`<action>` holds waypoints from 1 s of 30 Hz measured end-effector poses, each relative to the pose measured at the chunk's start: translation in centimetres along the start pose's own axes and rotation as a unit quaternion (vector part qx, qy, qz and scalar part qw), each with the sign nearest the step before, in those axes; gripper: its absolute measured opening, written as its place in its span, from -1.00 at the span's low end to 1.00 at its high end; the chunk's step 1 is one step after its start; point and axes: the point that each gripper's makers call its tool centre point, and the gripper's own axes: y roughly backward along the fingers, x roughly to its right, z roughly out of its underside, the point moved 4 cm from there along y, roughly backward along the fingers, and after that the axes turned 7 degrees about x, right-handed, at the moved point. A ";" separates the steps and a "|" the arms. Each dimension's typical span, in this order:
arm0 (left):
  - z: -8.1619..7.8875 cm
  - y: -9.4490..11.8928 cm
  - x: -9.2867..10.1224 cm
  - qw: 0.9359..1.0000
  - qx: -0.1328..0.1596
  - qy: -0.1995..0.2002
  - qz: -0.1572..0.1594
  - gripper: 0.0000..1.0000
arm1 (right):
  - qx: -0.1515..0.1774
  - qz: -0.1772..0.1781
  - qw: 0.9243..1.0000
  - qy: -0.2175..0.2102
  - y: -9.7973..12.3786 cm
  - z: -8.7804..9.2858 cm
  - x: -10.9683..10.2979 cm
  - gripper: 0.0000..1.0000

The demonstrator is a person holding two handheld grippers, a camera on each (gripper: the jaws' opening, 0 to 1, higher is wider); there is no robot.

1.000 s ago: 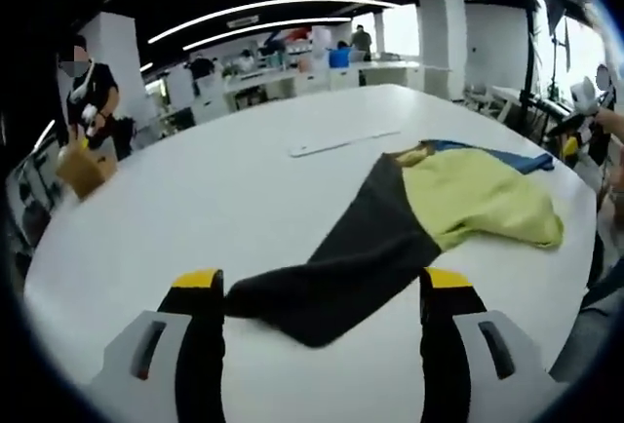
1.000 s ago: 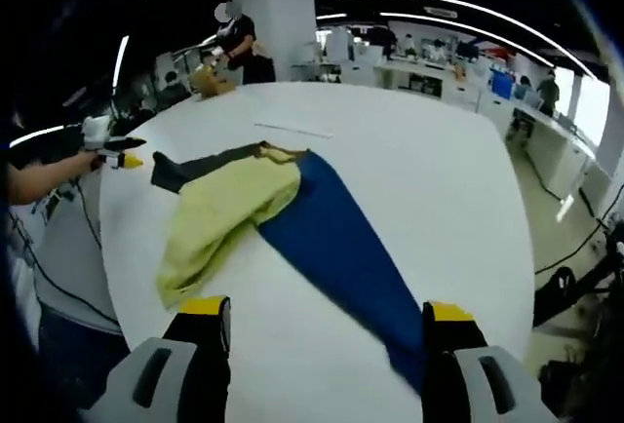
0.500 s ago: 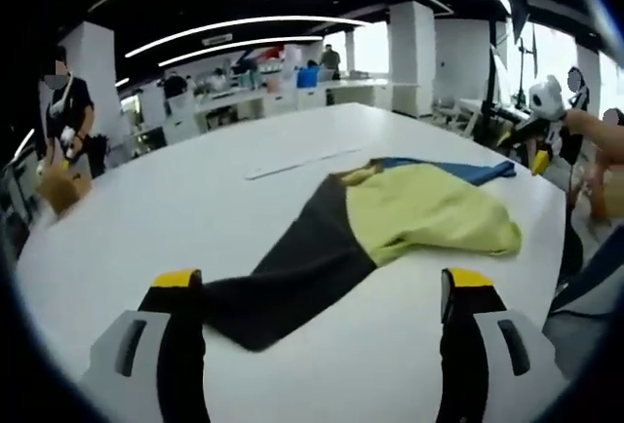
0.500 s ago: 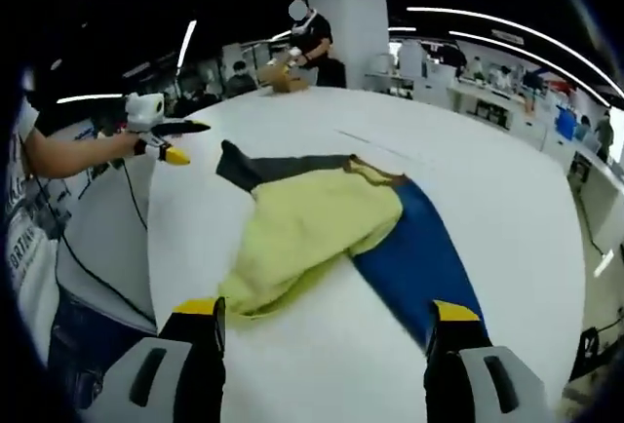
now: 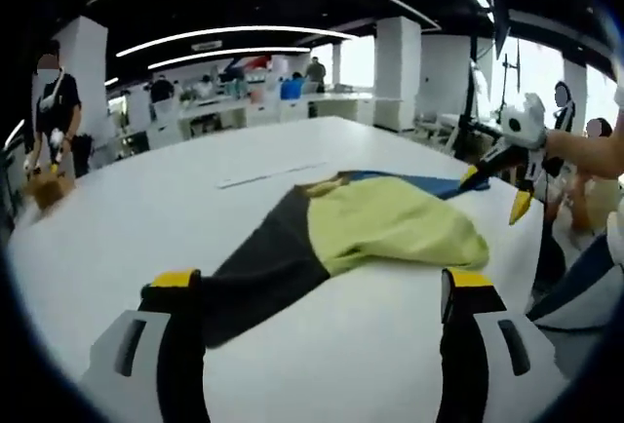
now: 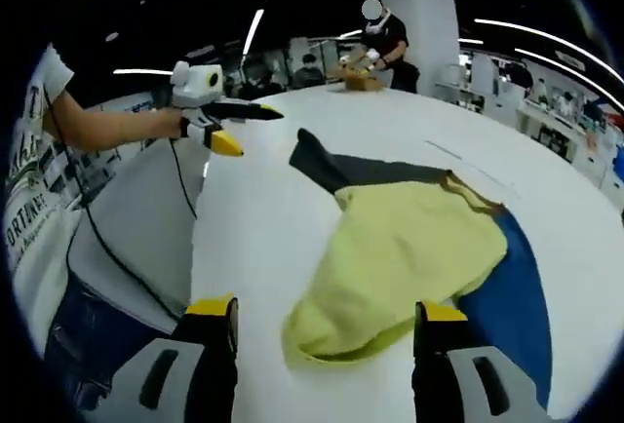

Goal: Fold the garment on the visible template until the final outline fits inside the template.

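I see the big white round table (image 5: 146,218) spreading out ahead of me, and the garment (image 5: 380,233) lies flat on it: a pale yellow body in the middle with one dark charcoal sleeve (image 5: 258,272) and one blue sleeve (image 6: 512,296) running out to either side. In the left gripper view the charcoal sleeve's end reaches down toward my left gripper (image 5: 327,291), whose yellow-tipped jaws stand wide apart with nothing between them, the sleeve end lying just by the left-hand jaw. In the right gripper view my right gripper (image 6: 322,311) hangs over the yellow hem, jaws spread and gripping nothing, the hem's edge sitting between them. The same gripper appears in the left gripper view at the far right, jaws parted above the table edge near the blue sleeve. A thin pale strip (image 5: 268,174) lies on the table beyond the garment. A person in black (image 6: 385,38) stands at the far side by a brown object (image 6: 356,74).
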 end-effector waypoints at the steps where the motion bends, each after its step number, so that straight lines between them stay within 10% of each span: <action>1: 0.0 0.0 0.3 1.000 0.002 -0.001 0.002 0.97 | -0.001 -0.008 1.000 0.004 -0.3 0.1 -0.3 0.36; 12: 0.8 0.5 3.2 1.000 -0.010 -0.006 0.026 0.93 | -0.031 -0.056 0.998 0.011 -3.7 1.7 -2.9 -0.20; 30: 1.6 1.5 5.4 0.999 -0.024 -0.008 0.047 0.81 | -0.127 -0.016 0.984 0.120 -5.3 4.7 -1.3 -0.88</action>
